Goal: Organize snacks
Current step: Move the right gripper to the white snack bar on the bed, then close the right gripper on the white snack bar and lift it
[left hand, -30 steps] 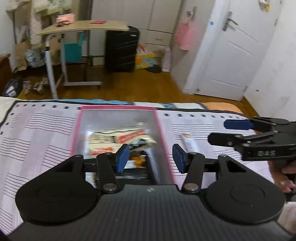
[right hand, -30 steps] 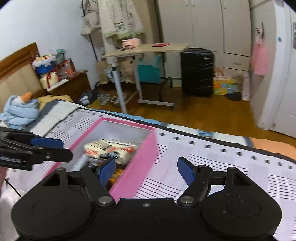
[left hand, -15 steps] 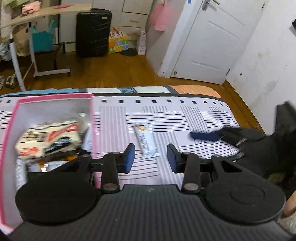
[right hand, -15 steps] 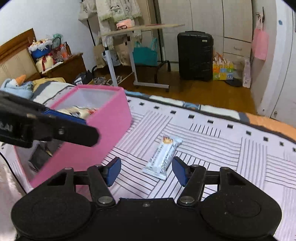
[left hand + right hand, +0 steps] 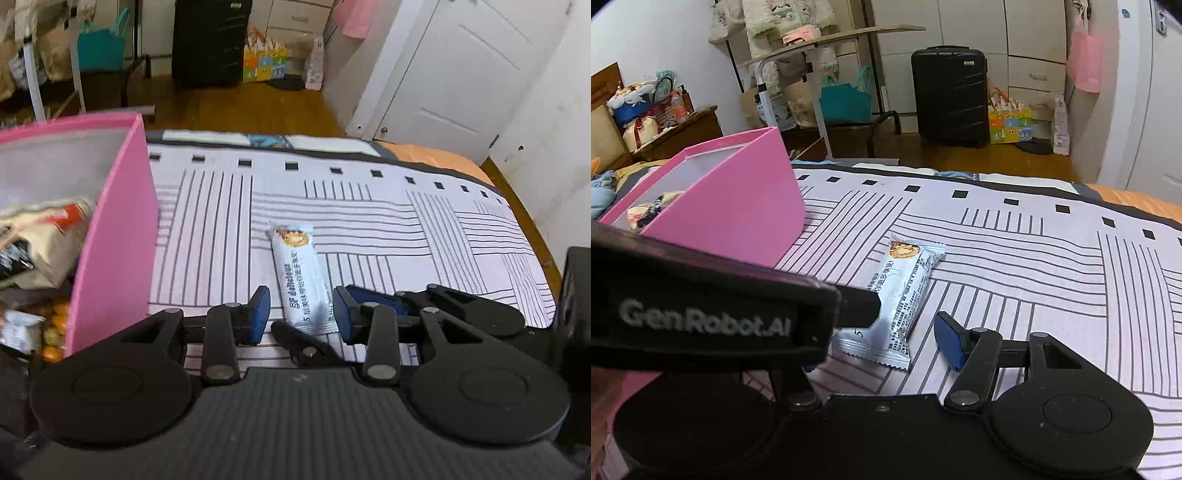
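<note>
**Both grippers close on one snack bar**

Left wrist: snack bar (image 5: 303, 275) at twelve o'clock on the bedspread (image 5: 443, 229), long axis running away, near end between the left gripper (image 5: 301, 314) jaws, which have just narrowed, pads clear.

Right wrist: right gripper (image 5: 886, 343) part-open, empty; bar at eleven o'clock, pink box (image 5: 738, 206) beyond

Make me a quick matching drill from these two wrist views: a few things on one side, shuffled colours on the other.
Things:
1. storage box
2. suitcase
3. snack bar wrapper
4. tote bag

Colours:
a. teal
b. pale blue-white
c. pink
d. black

Pairs: 1-c, 2-d, 3-b, 4-a
</note>
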Action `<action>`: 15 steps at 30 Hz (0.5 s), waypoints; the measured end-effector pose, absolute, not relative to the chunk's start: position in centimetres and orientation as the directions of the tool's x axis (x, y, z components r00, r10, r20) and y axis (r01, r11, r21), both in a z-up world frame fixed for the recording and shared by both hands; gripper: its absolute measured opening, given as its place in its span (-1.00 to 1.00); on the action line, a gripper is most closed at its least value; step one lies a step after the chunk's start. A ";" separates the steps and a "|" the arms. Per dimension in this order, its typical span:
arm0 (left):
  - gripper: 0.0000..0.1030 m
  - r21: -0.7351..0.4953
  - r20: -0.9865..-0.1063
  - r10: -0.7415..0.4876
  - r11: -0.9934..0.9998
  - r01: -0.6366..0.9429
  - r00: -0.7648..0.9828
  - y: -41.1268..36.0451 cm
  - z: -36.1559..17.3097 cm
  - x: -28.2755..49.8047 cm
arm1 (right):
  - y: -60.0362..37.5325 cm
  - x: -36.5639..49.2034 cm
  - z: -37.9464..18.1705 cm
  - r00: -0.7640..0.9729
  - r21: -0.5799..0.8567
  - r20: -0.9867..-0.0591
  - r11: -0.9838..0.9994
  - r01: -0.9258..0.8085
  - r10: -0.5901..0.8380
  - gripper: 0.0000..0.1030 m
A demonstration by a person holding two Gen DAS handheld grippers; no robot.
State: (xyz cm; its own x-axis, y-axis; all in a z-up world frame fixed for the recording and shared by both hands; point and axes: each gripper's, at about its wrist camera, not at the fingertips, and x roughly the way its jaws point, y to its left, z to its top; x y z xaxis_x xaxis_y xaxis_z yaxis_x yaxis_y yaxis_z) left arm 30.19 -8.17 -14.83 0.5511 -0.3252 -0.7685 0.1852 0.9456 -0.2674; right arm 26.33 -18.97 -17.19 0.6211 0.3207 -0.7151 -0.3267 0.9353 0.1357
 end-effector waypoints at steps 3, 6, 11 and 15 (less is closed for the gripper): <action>-0.35 -0.291 -0.771 -0.341 0.940 0.179 0.537 -7.9 -16.1 30.8 | -19.1 26.4 -17.8 0.623 0.134 -0.716 0.938 -0.321 0.316 0.24; -0.40 -0.319 -0.770 -0.362 0.932 0.174 0.525 -7.7 -17.1 31.3 | -19.0 26.5 -18.0 0.629 0.121 -0.709 0.934 -0.336 0.318 0.06; -0.42 -0.333 -0.770 -0.371 0.928 0.169 0.518 -7.6 -17.7 31.4 | -18.6 26.4 -18.0 0.631 0.114 -0.709 0.934 -0.339 0.316 -0.15; -0.44 -0.320 -0.770 -0.366 0.930 0.181 0.522 -7.8 -17.7 31.3 | -18.5 26.2 -17.7 0.631 0.112 -0.711 0.936 -0.333 0.309 -0.18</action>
State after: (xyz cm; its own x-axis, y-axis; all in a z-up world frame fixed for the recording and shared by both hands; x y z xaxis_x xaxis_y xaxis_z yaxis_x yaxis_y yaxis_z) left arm 31.26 -7.76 -17.66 0.5223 -0.3664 -0.7700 0.1807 0.9300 -0.3200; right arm 26.15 -18.46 -17.69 0.6314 0.3093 -0.7111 -0.3330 0.9363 0.1116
